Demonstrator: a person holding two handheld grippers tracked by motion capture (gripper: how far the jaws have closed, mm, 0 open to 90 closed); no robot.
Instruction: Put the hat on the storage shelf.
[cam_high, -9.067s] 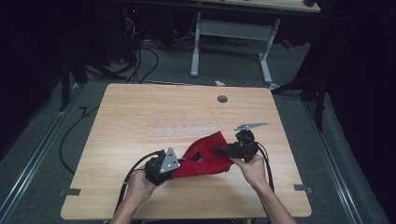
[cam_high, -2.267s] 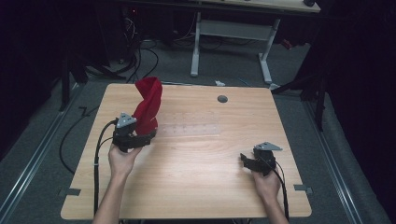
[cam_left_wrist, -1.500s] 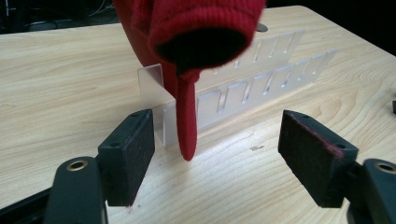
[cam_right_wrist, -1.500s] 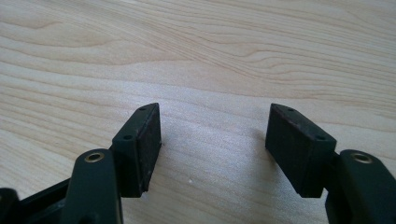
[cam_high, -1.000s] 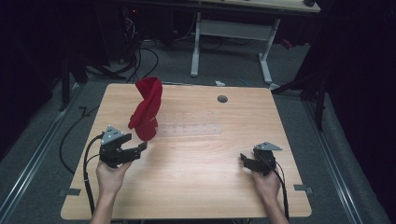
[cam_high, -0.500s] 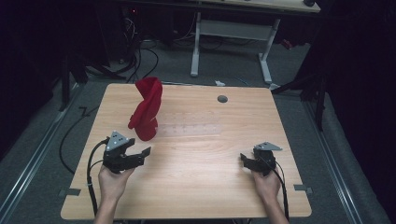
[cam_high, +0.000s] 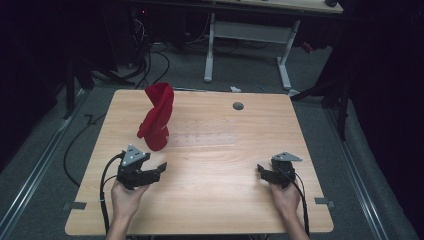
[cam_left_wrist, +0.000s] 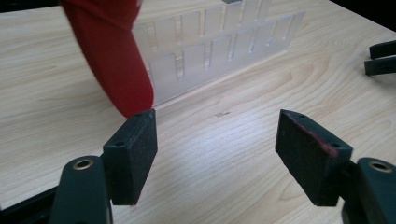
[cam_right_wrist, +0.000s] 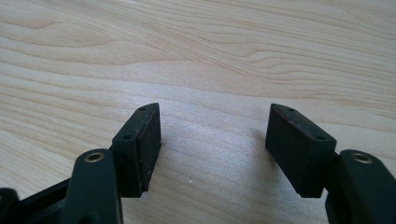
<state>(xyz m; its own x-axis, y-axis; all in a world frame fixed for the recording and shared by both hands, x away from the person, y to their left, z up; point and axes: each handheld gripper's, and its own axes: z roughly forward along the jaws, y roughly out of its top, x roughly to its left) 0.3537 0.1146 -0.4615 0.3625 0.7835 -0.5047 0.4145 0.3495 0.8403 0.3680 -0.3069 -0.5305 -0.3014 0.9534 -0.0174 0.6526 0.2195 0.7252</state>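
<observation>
Both grippers' jaws gape over bare table (cam_high: 220, 170), red cloth (cam_high: 156, 117) apart.

One red cloth (cam_high: 156, 117), one clear slotted rack (cam_high: 205, 138) and two hand-held grippers, left (cam_high: 159, 169) and right (cam_high: 261, 170), share one bench (cam_high: 215, 205).

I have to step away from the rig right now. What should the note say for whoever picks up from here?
Left tool: open, holding nothing, on the table's near left side, just short of the red cloth.
Right tool: open, holding nothing, low over bare wood at the near right.
Red cloth: hangs draped on the left end of the clear slotted rack, which stands mid-table; neither tool touches it.
Done: the cloth appears to be hung on the rack.
Left: probably nothing but a check that the cloth sits steady; otherwise keep both tools clear.
</observation>
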